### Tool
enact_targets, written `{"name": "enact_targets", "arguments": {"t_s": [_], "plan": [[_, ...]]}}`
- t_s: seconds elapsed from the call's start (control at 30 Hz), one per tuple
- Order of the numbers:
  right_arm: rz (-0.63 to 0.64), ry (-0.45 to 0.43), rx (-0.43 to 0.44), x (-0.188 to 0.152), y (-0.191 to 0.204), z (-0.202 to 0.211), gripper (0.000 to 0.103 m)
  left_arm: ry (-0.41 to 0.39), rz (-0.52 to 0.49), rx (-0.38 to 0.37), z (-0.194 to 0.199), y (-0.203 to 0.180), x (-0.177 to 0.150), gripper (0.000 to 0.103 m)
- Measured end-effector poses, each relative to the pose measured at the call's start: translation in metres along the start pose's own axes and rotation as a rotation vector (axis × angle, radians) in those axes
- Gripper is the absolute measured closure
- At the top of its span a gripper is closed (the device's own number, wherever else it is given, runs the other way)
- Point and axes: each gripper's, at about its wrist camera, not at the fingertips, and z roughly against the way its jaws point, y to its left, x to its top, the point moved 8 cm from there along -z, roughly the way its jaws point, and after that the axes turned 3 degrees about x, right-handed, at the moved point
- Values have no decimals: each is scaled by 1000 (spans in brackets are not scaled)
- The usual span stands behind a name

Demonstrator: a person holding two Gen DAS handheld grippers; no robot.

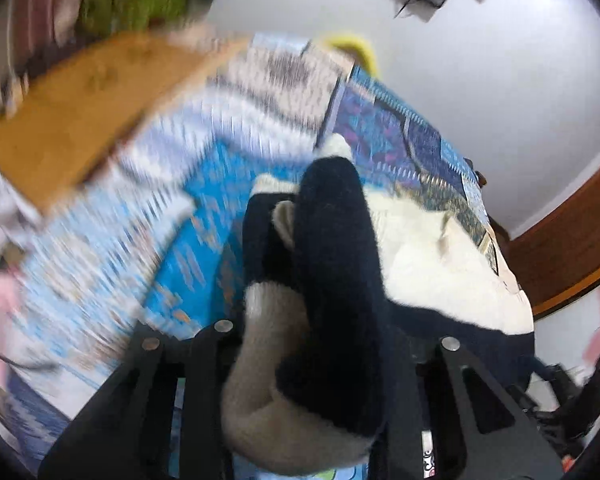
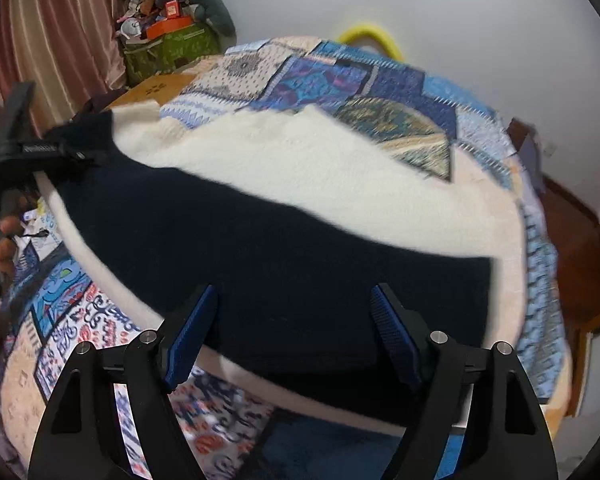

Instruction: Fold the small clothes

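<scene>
At the far left of the right wrist view, your left gripper pinches the dark edge of the sweater, with your fingers just below it at the frame's left edge. In the left wrist view, that gripper has its jaws drawn narrow on a bunched fold of navy and cream knit that rises up the middle of the frame, and the patchwork bedspread streaks in blur to its left. Centre frame in the right wrist view, the sweater lies spread on the bedspread, cream half above, navy half below. At lower centre your right gripper stands wide open, its blue pads either side of the navy hem, pressing on nothing.
</scene>
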Motion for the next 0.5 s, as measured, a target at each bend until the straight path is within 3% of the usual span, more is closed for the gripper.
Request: {"name": "enact_targets", "arguments": {"t_s": [0.17, 0.27, 0.37, 0.5], "plan": [[2, -34, -57, -5, -23, 19, 30, -114, -81, 74, 42, -9, 36, 74], [-37, -9, -60, -14, -37, 15, 43, -165, -108, 92, 57, -30, 51, 74], [-89, 34, -6, -26, -41, -1, 52, -190, -148, 76, 59, -65, 61, 74], [-125, 39, 32, -31, -37, -13, 54, -215, -228, 52, 56, -124, 61, 74]]}}
